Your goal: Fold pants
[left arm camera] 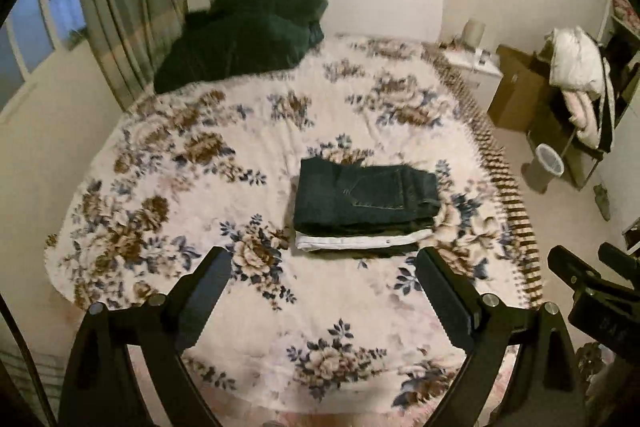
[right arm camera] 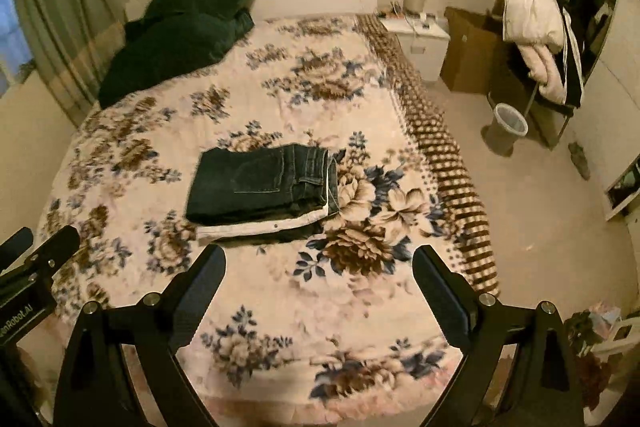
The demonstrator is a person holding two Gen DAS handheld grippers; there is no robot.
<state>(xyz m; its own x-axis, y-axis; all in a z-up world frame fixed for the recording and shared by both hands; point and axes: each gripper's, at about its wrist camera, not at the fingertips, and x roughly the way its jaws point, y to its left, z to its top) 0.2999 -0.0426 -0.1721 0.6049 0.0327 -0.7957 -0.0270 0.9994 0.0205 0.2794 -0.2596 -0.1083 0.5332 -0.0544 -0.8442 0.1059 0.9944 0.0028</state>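
Note:
Folded dark blue jeans [left arm camera: 366,193] lie on top of a small stack of folded clothes, with a white garment [left arm camera: 352,241] under them, in the middle of the floral bedspread [left arm camera: 180,155]. The stack also shows in the right wrist view [right arm camera: 262,183]. My left gripper [left arm camera: 324,269] is open and empty, held above the bed just in front of the stack. My right gripper [right arm camera: 320,265] is open and empty, in front of and right of the stack. The right gripper also shows at the left view's right edge [left arm camera: 592,271].
Dark green bedding [left arm camera: 244,35] is heaped at the bed's head on the left. Right of the bed stand a white nightstand [right arm camera: 420,35], a cardboard box [right arm camera: 468,51], a bin [right arm camera: 506,129] and a rack with pale coats [right arm camera: 536,27]. Curtains [left arm camera: 120,7] hang on the left.

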